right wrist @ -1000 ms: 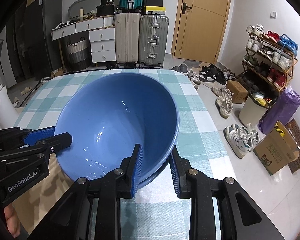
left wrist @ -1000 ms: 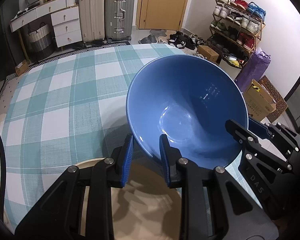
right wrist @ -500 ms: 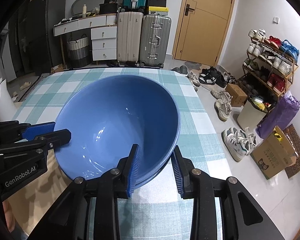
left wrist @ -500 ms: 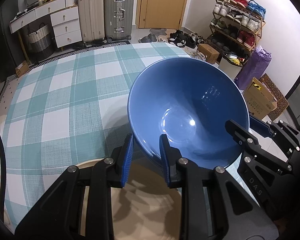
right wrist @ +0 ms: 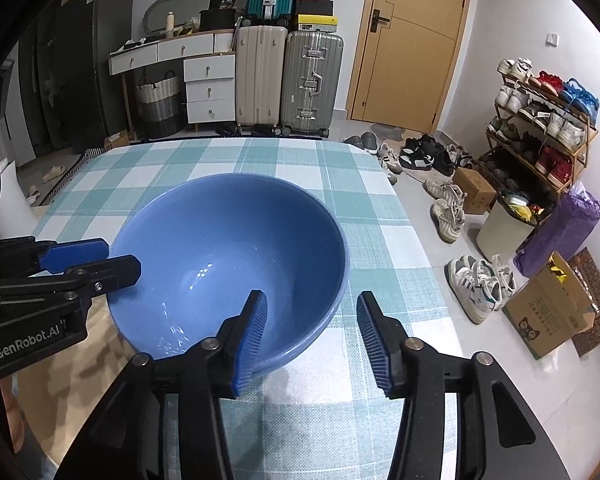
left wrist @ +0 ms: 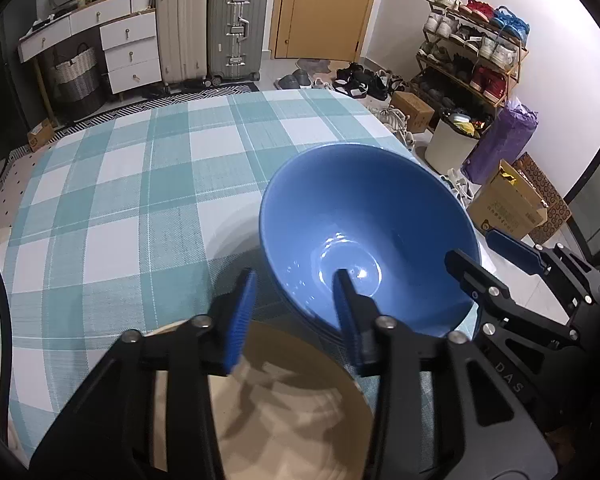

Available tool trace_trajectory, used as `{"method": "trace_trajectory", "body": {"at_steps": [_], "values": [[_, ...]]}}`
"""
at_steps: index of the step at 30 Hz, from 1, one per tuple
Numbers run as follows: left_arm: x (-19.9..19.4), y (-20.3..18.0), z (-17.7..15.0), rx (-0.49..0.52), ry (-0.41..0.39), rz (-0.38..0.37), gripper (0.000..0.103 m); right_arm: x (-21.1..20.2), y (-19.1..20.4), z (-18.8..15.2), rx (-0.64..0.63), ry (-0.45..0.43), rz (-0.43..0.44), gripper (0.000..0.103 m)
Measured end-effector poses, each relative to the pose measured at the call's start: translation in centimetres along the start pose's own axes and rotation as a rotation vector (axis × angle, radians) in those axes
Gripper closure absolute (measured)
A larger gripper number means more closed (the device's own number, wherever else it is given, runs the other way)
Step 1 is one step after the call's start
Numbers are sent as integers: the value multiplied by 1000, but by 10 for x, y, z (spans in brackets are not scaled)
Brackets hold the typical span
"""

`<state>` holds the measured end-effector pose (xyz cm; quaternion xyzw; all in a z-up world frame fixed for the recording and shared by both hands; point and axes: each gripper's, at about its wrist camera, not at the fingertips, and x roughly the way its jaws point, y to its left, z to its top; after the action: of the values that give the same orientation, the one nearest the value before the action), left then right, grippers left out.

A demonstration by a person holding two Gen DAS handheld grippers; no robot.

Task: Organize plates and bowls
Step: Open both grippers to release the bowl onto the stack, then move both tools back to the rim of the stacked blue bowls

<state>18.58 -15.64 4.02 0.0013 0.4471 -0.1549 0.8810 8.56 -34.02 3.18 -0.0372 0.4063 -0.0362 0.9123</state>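
A big blue bowl [left wrist: 368, 236] [right wrist: 228, 252] rests upright on the teal checked tablecloth [left wrist: 140, 208], near the table's right edge. My left gripper [left wrist: 296, 310] straddles the bowl's near-left rim, one finger inside and one outside. Its jaws are opening and the pads stand off the wall. My right gripper [right wrist: 314, 332] straddles the near-right rim the same way, jaws opening, pads not pressing. Each gripper shows in the other's view: the right gripper [left wrist: 496, 264] and the left gripper [right wrist: 96, 260]. A beige plate [left wrist: 284, 408] lies under my left gripper, next to the bowl.
The table's right edge [right wrist: 428, 264] drops to a floor with loose shoes [right wrist: 480, 284], cardboard boxes [right wrist: 548, 312] and a shoe rack [right wrist: 540, 120]. Suitcases [right wrist: 288, 80] and a white dresser [right wrist: 208, 80] stand beyond the far edge. Bare cloth stretches left and behind the bowl.
Both grippers have opened off the bowl's rim. The bowl, held tilted before, has sunk and levelled onto the cloth. Neither hand has shifted.
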Motion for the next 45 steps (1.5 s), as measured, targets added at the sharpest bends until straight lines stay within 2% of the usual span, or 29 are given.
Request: {"method": "trace_trajectory", "body": {"at_steps": [1,2,3,6,8,12,21,25,37,39,41,43,45], "values": [[-2,1,0,-1,-1,1,50,-1,-1,0,3,0,3,52],[-4,2,1,-1,-4,2,46,-1,-3,0,8,1,5,45],[-7,3,2,-1,-10,0,40,-1,-5,0,16,3,13,35],[-15,8,4,0,-30,-5,22,-5,-9,1,41,-11,39,18],[-19,10,6,3,-40,-7,20,-8,-13,2,57,-17,47,14],[-24,14,9,-3,-51,-10,1,-9,-21,4,84,-23,43,2],[-15,28,17,-55,-27,-50,1,-6,-50,6,190,-53,71,1],[-6,33,20,-77,-15,-55,1,3,-58,5,231,-42,120,1],[34,45,21,-128,35,-41,1,36,-55,1,256,2,199,2],[40,45,22,-128,38,-52,1,41,-54,1,259,7,214,4],[44,45,22,-124,42,-66,7,44,-54,2,261,13,235,10],[49,43,22,-117,52,-77,22,49,-53,2,266,25,258,19],[52,40,22,-107,60,-80,29,53,-52,1,272,36,270,23]]}}
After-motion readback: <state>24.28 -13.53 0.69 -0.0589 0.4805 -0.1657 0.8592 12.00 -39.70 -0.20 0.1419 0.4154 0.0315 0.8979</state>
